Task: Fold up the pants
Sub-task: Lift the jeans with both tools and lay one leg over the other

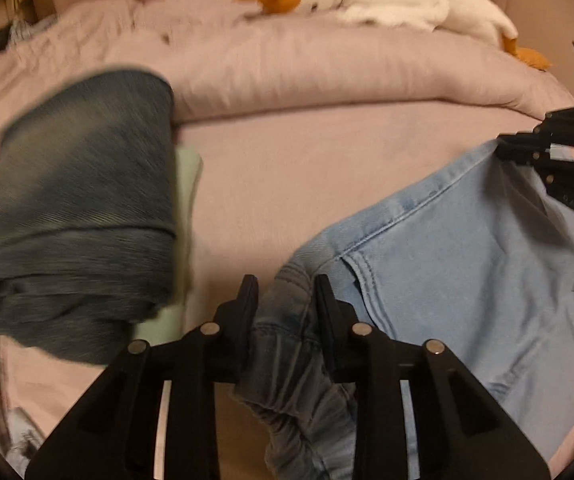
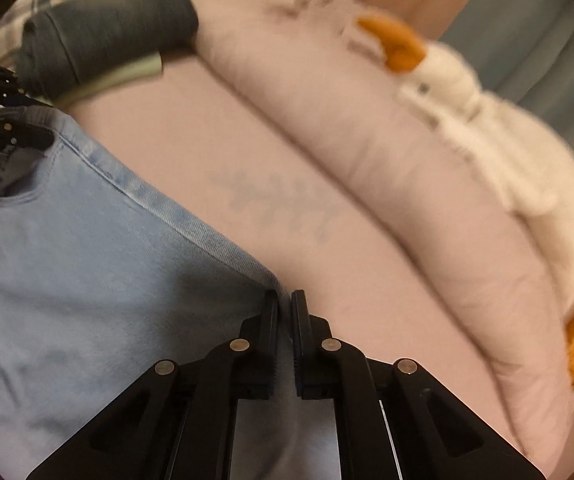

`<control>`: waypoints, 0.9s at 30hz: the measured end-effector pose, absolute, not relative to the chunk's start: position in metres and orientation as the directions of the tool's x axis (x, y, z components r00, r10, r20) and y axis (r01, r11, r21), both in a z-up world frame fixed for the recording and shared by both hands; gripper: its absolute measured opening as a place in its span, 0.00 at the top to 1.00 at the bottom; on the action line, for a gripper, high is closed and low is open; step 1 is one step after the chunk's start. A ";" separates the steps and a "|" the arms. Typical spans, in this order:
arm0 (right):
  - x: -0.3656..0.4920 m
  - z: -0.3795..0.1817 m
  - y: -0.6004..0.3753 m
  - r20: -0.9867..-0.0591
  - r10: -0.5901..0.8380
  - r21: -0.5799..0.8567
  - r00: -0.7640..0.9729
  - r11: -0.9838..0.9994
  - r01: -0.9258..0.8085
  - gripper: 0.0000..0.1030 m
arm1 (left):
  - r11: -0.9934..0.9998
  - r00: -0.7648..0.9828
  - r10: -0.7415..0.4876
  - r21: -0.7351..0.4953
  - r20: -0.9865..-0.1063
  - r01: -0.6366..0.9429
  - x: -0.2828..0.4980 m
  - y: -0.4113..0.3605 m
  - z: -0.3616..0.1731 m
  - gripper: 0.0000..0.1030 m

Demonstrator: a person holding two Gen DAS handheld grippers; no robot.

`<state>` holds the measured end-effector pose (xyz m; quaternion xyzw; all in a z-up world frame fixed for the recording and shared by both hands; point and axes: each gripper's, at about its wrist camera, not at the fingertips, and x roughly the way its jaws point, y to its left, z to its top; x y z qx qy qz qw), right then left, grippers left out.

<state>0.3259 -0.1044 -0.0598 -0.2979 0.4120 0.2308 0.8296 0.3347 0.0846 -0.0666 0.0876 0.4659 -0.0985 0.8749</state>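
Light blue jeans (image 1: 467, 264) are held up over a pink bed (image 1: 307, 168). My left gripper (image 1: 287, 296) is shut on the bunched elastic waistband (image 1: 295, 380) of the jeans. My right gripper (image 2: 284, 308) is shut on the jeans' side edge (image 2: 191, 224). The right gripper also shows at the right of the left wrist view (image 1: 535, 148), pinching the denim seam. The left gripper shows at the left edge of the right wrist view (image 2: 19, 136), holding the waistband. The jeans (image 2: 87, 272) hang stretched between the two grippers.
A stack of folded dark jeans (image 1: 83, 208) lies on a pale green garment (image 1: 187, 184) at the left. A rolled pink duvet (image 1: 327, 76) crosses the back. A white goose plush (image 1: 387, 0) with an orange beak lies behind it.
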 end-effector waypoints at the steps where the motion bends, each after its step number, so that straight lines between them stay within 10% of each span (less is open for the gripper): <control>1: 0.318 -0.051 -0.105 -0.805 0.140 -0.317 0.576 0.720 -0.618 0.95 | 0.961 0.575 -0.086 0.086 -0.813 0.265 0.324 0.082 -0.055 0.75; 15: 0.146 0.040 -0.143 -0.644 0.178 -0.479 0.744 0.664 -0.574 0.95 | 0.774 0.790 -0.096 0.454 -0.606 0.442 0.127 0.052 -0.010 0.82; 27: 0.037 -0.068 -0.139 -0.800 0.126 -0.426 0.586 0.568 -0.704 0.95 | 0.578 0.727 -0.024 0.584 -0.686 0.570 0.054 0.036 -0.111 0.84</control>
